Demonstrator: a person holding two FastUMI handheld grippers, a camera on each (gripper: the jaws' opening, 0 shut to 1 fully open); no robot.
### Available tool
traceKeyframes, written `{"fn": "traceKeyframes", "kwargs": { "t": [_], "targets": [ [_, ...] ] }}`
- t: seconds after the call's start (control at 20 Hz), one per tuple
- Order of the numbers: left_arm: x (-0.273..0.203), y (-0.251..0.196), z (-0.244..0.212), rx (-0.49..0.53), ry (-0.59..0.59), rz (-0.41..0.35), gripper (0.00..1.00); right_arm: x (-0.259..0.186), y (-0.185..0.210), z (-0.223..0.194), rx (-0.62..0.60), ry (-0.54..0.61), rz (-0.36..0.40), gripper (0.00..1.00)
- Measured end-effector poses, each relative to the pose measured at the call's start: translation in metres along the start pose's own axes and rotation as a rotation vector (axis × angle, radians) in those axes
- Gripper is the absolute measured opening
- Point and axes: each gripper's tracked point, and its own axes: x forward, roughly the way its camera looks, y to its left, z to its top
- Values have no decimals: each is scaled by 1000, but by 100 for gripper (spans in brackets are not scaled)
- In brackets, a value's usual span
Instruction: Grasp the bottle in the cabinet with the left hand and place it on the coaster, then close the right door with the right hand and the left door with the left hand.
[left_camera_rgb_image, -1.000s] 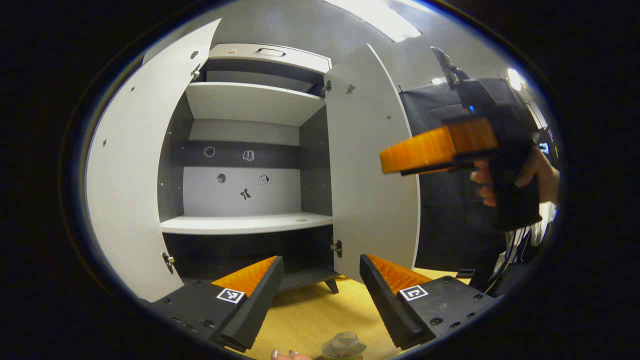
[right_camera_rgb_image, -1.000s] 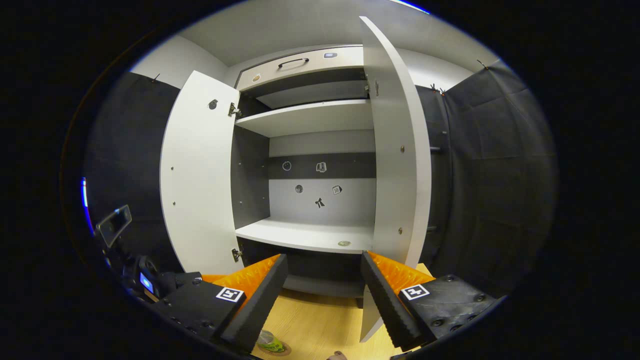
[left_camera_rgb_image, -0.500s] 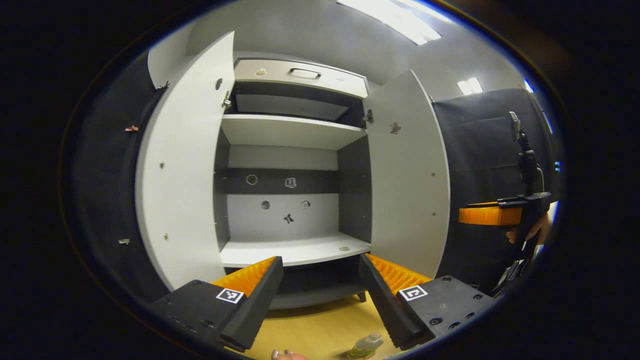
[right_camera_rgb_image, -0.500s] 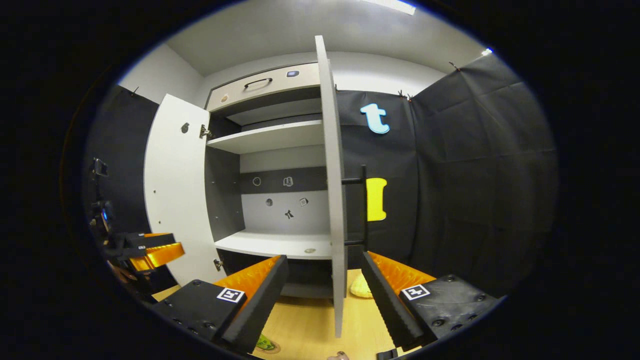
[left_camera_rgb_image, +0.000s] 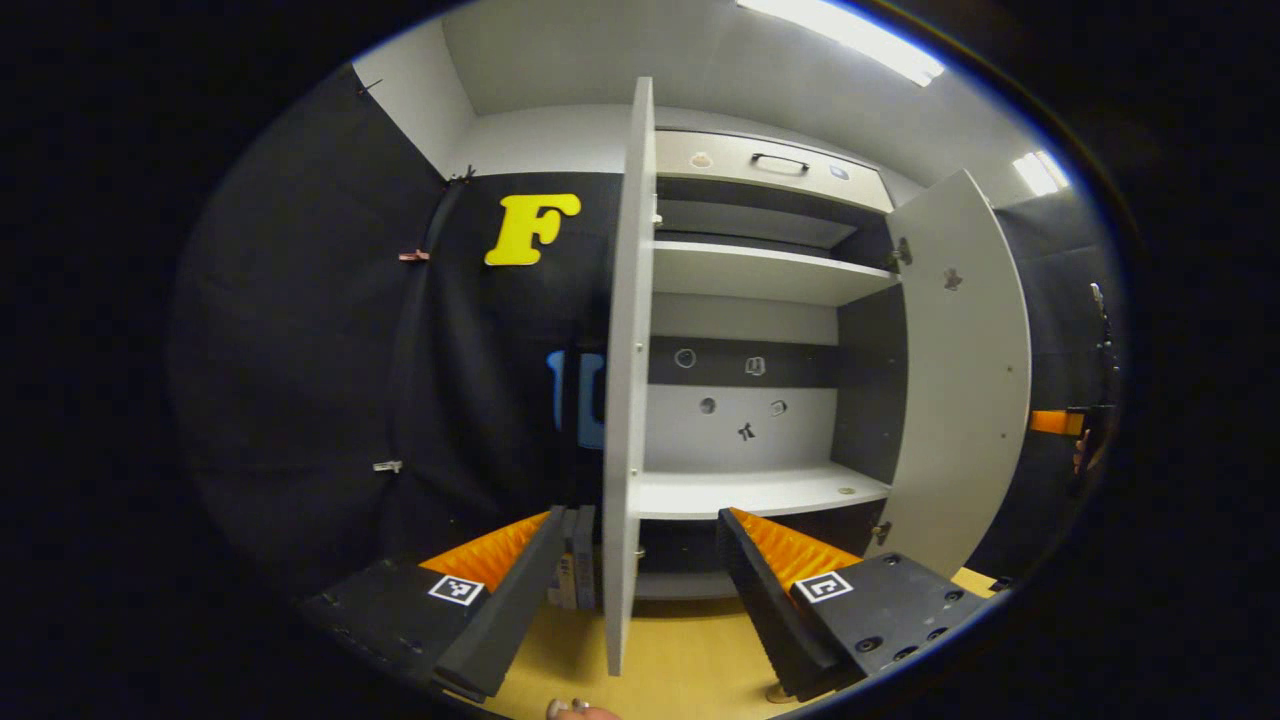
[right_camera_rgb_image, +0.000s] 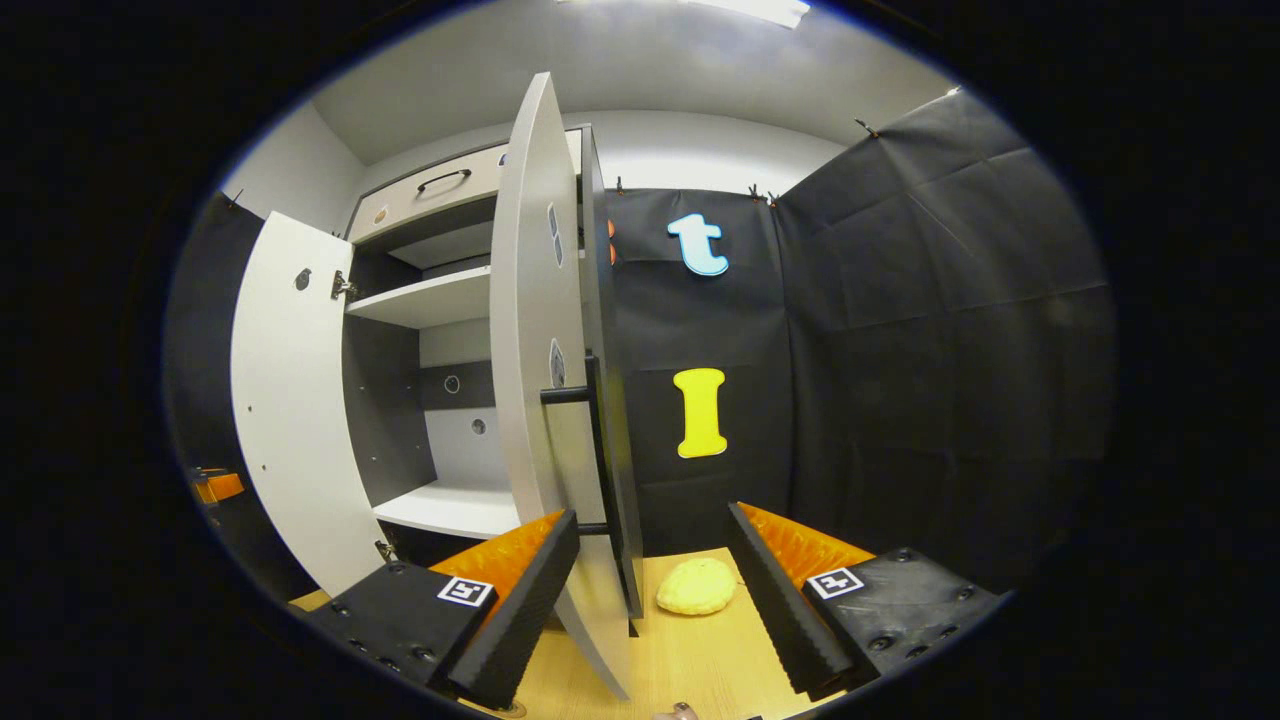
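Both views have swung outward since the earlier frames: left tongs (left_camera_rgb_image: 634, 590) straddle the white cabinet's left door (left_camera_rgb_image: 622, 400) edge, right tongs (right_camera_rgb_image: 650, 600) its right door (right_camera_rgb_image: 535, 380); both released, empty. Bottle unseen.

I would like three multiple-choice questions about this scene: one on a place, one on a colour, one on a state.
1. Where does the yellow lump lie?
A. on the wooden floor right of the cabinet
B. on a shelf
C. between a gripper's fingers

2. What colour is the right door's handle?
A. white
B. black
C. yellow

3. How are the cabinet doors?
A. both open
B. both shut
C. one shut

Answers: 1 A, it rests on the floor beside the right door. 2 B, a dark bar. 3 A, the left door and the right door stand away from the shelves.
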Motion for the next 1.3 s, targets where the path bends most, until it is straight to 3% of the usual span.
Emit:
{"fn": "traceKeyframes", "kwargs": {
  "t": [0.25, 0.4, 0.55, 0.6, 0.65, 0.9, 1.15, 1.3],
  "targets": [
    [-18, 47, -3, 32, 15, 142, 96, 13, 6, -3, -43, -3, 37, 98],
    [-25, 58, 0, 61, 23, 185, 95, 16, 14, -5, -52, -6, 65, 97],
    [-25, 58, 2, 45, 24, 183, 96, 16, 37, -8, -51, 3, 111, 97],
    [-24, 57, 3, 43, 20, 178, 96, 17, 48, -11, -44, 9, 135, 90],
    [-22, 56, 2, 46, 20, 173, 96, 19, 62, -13, -36, 14, 162, 97],
    [-14, 55, 4, 67, 28, 154, 96, 41, 123, -23, -48, 18, 272, 97],
    [-8, 67, 7, 67, 24, 149, 96, 68, 179, -36, 21, 48, 359, 98],
    [1, 69, 9, 60, 23, 129, 96, 79, 199, -37, 23, 47, 372, 98]
  ]
}}
